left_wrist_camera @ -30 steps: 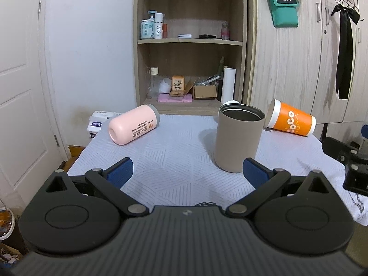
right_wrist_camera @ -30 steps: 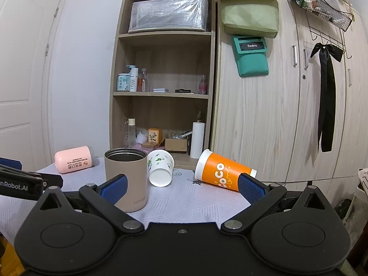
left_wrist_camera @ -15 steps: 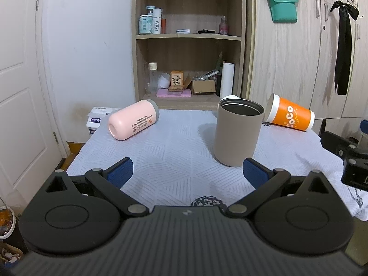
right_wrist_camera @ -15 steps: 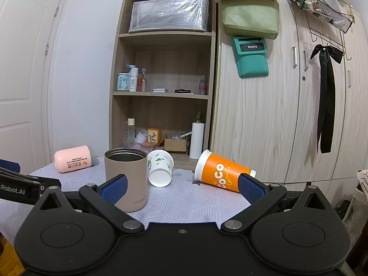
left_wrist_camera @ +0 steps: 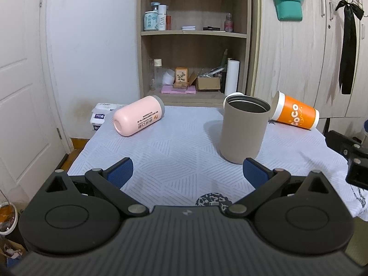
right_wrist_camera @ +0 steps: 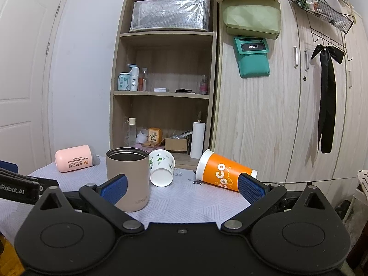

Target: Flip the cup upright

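The table (left_wrist_camera: 174, 142), under a pale patterned cloth, carries four cups, and only the tan tumbler (left_wrist_camera: 243, 131) stands upright, mouth up. Three lie on their sides, so I cannot tell for sure which one the task means.

The pink cup (left_wrist_camera: 138, 118) lies at about 11 o'clock from the left gripper (left_wrist_camera: 187, 172). Its long axis runs roughly from 2 o'clock to 8 o'clock in the left wrist view, with the grey-rimmed end at the far side and the rounded, dimpled end toward the camera. The orange cup (right_wrist_camera: 224, 172) lies at about 1 o'clock from the right gripper (right_wrist_camera: 182, 187). Its axis is almost horizontal, with the wide white-rimmed mouth to the left and a little raised. The small white paper cup (right_wrist_camera: 161, 167) lies just behind the tumbler at 12 o'clock; the round end facing the camera seems to be its mouth, but I cannot tell for sure.

Both grippers are spread wide and hold nothing; they hover near the front edge, apart from every cup.

To do the step well, I think the chosen gripper should come across the cup's long axis, close on the middle of the body, lift a little, and turn until the mouth is up. A paper cup may crush under a hard squeeze, and a round body may roll away.
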A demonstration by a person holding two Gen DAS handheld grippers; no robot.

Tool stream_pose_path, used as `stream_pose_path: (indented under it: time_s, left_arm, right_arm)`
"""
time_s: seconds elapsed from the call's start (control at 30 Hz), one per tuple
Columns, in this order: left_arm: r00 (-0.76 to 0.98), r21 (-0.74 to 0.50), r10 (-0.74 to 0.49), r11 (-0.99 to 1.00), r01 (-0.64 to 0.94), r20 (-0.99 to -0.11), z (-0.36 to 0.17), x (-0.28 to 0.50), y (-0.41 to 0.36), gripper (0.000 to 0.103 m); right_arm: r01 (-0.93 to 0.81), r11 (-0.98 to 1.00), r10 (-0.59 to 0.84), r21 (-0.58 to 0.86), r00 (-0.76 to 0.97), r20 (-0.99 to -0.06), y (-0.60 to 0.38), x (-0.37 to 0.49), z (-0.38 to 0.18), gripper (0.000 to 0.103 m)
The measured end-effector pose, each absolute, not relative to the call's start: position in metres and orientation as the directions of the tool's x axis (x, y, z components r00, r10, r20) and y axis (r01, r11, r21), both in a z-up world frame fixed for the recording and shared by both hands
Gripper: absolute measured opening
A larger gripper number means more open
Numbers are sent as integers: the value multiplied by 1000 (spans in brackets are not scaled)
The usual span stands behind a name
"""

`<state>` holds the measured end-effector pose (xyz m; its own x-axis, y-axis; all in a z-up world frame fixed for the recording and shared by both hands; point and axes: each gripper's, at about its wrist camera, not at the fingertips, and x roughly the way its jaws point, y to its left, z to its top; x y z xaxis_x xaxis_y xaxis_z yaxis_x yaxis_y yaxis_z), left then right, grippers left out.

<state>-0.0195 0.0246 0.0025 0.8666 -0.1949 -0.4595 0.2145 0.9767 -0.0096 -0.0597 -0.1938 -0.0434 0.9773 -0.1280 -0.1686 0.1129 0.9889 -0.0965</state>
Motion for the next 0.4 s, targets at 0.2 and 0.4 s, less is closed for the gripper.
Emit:
stream_pose_path:
  time_s: [0.2,0.4]
  left_arm:
    - [882,0,-173,981,192,-438,2,-22,27,103]
    - [888,16,-164,982,190,-430,4,-24,26,103]
  right_arm:
    - [116,988,-131,-98,977,-168,-193,-60,-43,103]
    - [119,988,-134,-99,976,-170,-193,-60,-44,103]
